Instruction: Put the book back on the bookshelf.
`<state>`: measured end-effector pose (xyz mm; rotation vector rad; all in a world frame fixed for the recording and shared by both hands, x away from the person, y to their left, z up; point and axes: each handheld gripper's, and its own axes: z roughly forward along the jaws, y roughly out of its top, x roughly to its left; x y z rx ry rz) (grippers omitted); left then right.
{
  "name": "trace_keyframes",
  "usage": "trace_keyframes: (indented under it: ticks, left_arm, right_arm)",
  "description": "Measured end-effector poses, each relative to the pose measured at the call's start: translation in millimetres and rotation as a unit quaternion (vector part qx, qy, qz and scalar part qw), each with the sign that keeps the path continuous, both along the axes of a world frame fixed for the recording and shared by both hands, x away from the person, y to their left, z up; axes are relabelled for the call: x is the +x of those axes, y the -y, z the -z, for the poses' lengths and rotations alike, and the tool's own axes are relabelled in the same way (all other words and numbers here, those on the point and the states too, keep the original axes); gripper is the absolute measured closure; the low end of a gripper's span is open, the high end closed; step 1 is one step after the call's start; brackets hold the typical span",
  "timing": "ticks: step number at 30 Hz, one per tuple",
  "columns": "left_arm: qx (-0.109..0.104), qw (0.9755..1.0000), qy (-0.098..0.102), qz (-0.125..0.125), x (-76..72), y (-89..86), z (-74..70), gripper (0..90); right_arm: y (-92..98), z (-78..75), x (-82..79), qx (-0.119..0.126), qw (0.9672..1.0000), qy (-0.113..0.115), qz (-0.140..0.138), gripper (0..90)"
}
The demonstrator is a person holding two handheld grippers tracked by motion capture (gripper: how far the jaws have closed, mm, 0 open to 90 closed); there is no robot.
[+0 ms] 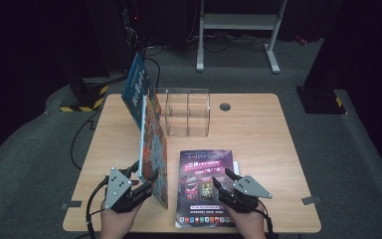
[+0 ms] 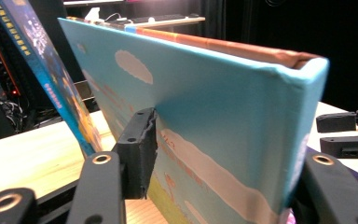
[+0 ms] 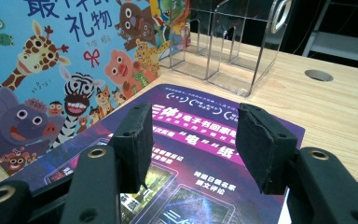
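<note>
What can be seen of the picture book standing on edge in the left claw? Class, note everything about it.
The picture book is a thin hardcover. One cover shows cartoon animals, the other blue sky with pale clouds, and its near corner looks slightly dented. It stands upright on its bottom edge on the wooden table, left of the purple booklet. The left claw straddles its near end, one pad pressing the blue cover. Another blue book leans just behind it.
</note>
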<state>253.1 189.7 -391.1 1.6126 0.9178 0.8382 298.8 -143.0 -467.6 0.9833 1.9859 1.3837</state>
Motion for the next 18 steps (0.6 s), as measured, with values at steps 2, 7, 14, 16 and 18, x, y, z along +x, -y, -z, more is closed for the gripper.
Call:
trace_keyframes:
  ticks: [2, 7, 14, 16, 18]
  left_arm:
    - [-0.002, 1.0, 0.0, -0.004, -0.4, -2.5, 0.4, 50.1]
    - [0.002, 0.9998, 0.006, -0.019, -1.9, -7.9, 0.3, 54.6]
    - [0.006, 0.9994, 0.013, -0.032, -2.7, -13.1, -1.1, 61.2]
    - [0.004, 0.9994, 0.013, -0.033, -2.7, -14.4, -1.6, 63.7]
    - [0.002, 0.9993, 0.013, -0.034, -2.8, -16.9, -2.3, 65.3]
  right_arm:
    - [1.2, -0.6, 0.4, 0.001, 1.0, -0.001, 0.002, 46.7]
    - [0.9, -0.4, 0.5, 0.004, 1.0, -0.005, 0.003, 46.8]
    - [-0.2, -0.2, 0.3, 0.004, 1.0, -0.004, 0.0, 47.0]
    - [-0.2, -0.1, 0.2, 0.004, 1.0, -0.004, 0.0, 46.9]
    - [-0.4, 0.0, 0.2, 0.004, 1.0, -0.005, 0.0, 47.0]
